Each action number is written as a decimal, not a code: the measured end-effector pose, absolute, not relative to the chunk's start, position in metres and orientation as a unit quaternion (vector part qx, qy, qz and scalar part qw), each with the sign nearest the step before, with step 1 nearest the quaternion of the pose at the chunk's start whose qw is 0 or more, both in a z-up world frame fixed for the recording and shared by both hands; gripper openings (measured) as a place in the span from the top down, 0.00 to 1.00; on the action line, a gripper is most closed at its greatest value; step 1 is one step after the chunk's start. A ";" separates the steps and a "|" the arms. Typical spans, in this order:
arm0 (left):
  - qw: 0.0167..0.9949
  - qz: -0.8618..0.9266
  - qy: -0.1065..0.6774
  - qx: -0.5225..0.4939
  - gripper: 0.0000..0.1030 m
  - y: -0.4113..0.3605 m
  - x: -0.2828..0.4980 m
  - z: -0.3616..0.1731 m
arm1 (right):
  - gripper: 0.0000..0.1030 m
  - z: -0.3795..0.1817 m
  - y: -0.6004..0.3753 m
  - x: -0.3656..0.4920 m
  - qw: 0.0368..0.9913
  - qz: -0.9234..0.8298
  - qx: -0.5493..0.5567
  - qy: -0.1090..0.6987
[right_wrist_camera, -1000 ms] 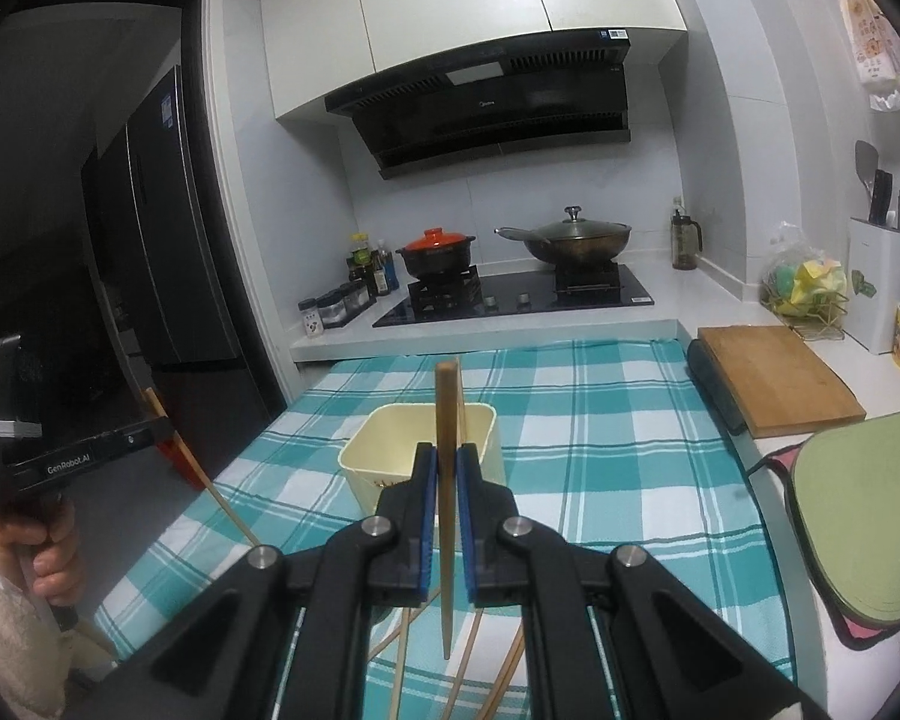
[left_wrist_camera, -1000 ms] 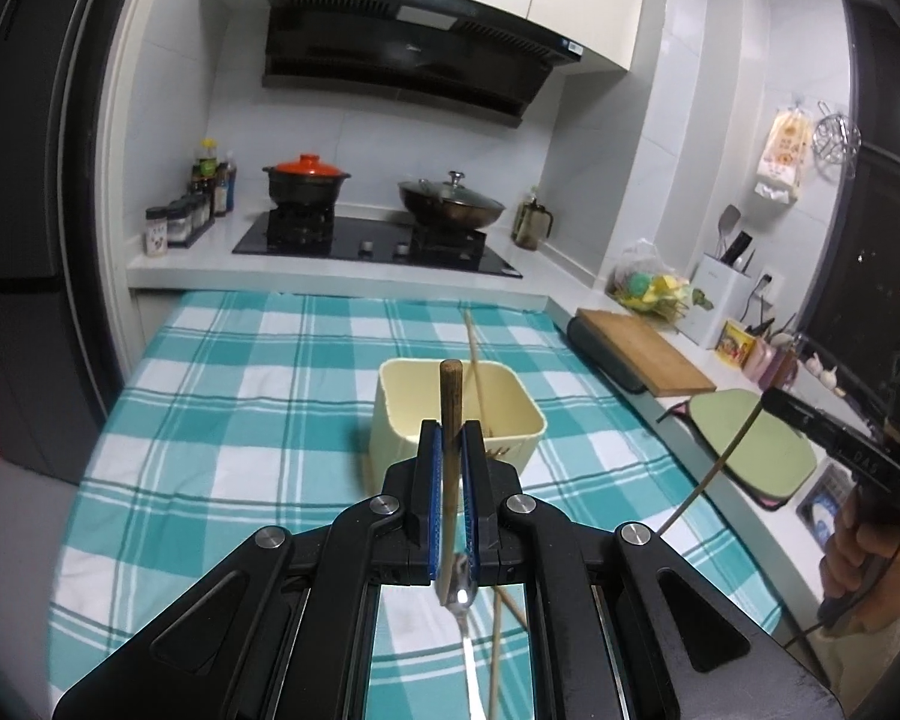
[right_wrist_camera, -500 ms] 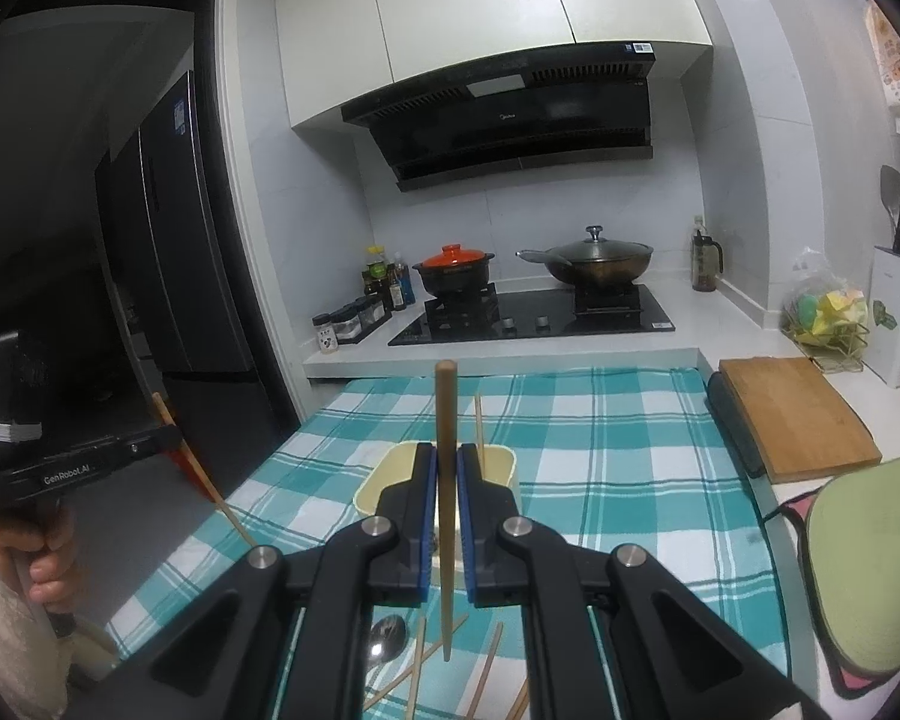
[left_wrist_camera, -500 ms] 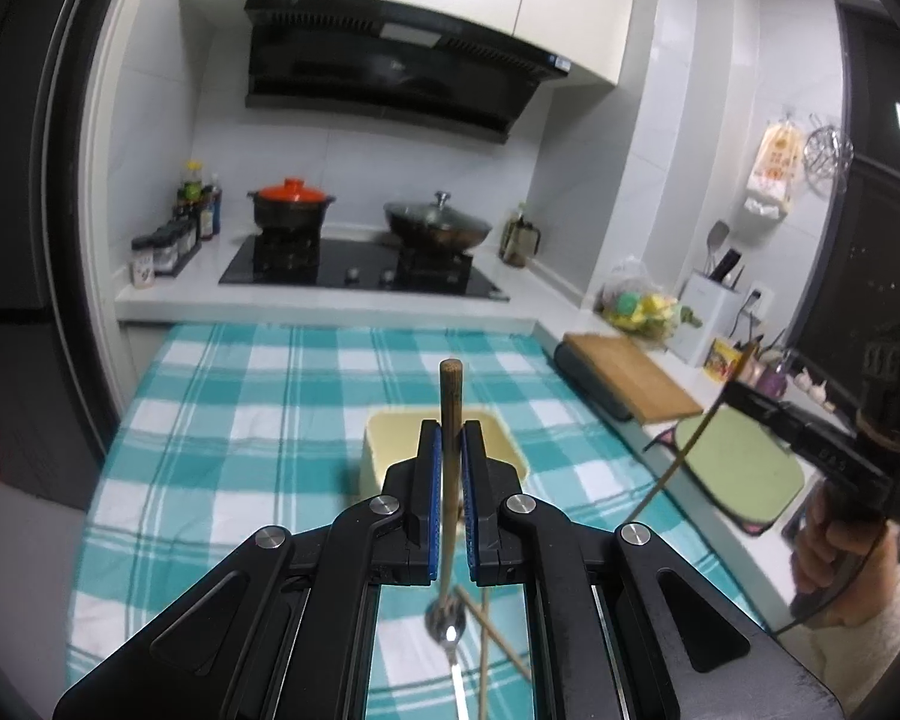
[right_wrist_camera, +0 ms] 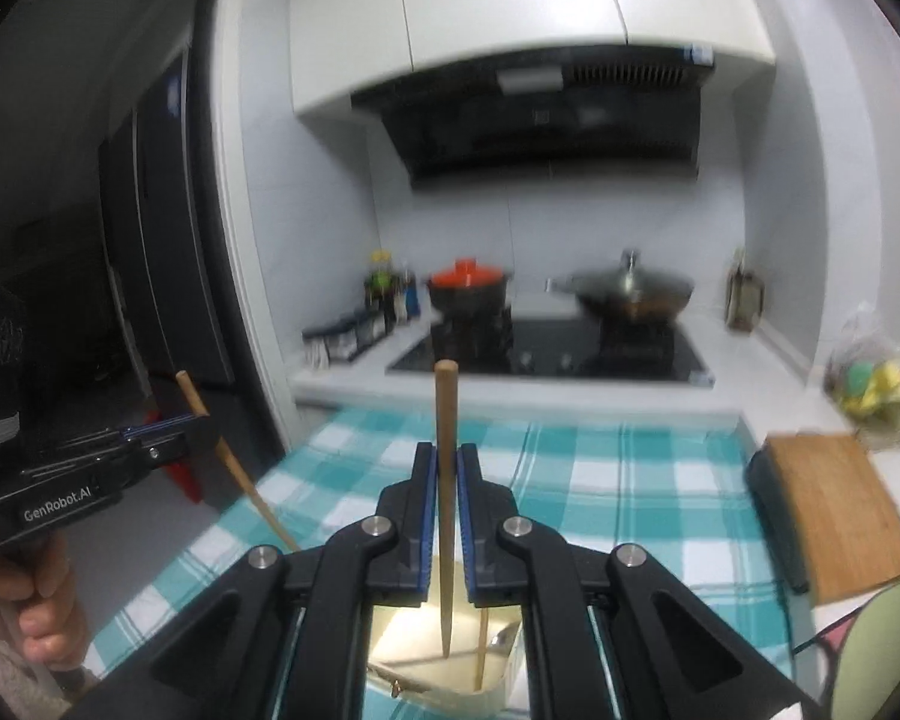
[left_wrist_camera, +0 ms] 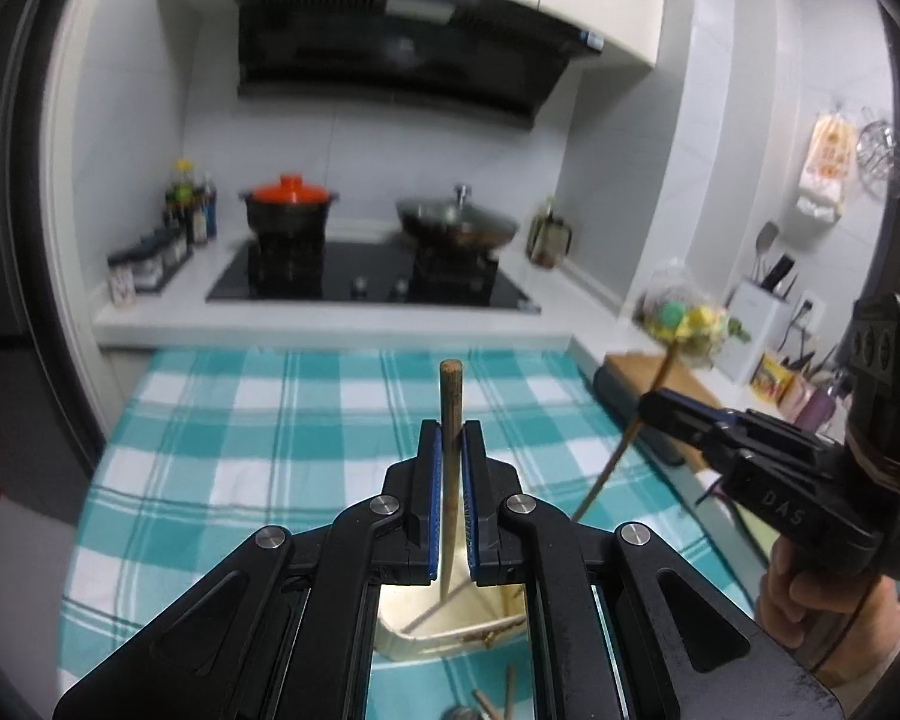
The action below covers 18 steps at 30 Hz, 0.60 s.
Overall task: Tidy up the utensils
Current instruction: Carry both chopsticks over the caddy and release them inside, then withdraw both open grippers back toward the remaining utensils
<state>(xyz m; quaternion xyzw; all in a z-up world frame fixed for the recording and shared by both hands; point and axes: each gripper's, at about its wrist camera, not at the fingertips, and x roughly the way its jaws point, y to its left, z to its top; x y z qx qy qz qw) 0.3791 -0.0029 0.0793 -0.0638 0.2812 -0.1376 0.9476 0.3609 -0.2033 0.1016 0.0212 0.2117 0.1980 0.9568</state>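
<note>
1. Grip: the left claw (left_wrist_camera: pixel 450 468) is clamped on a wooden-handled utensil (left_wrist_camera: pixel 450 414), handle end up. The right claw (right_wrist_camera: pixel 445 480) is clamped on a chopstick (right_wrist_camera: pixel 446 438), thick end up and tip pointing down.
2. Position: both claws hang above the cream container (right_wrist_camera: pixel 498 678), which sits on the checked cloth (left_wrist_camera: pixel 306 420) covering the desk. In the right wrist view the chopstick tip stands over the container's mouth, beside another chopstick (right_wrist_camera: pixel 482 648) already leaning inside.
3. Remaining items: loose sticks (left_wrist_camera: pixel 507 693) lie on the cloth near the container in the left wrist view. My judgement is that the task is part done.
4. Advice for this step: lower each piece until its tip is well inside the walls before parting the claw. Release from too high risks a bounce out.
5. Advice: bring the claws down one at a time, since both crowd the same small opening.
6. Risk: the held pieces could knock the leaning chopstick or tip the light container.
</note>
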 end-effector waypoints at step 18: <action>0.924 -0.100 0.369 -0.014 0.32 0.008 0.358 0.024 | 0.52 0.037 -0.193 0.381 0.931 0.197 0.016 0.305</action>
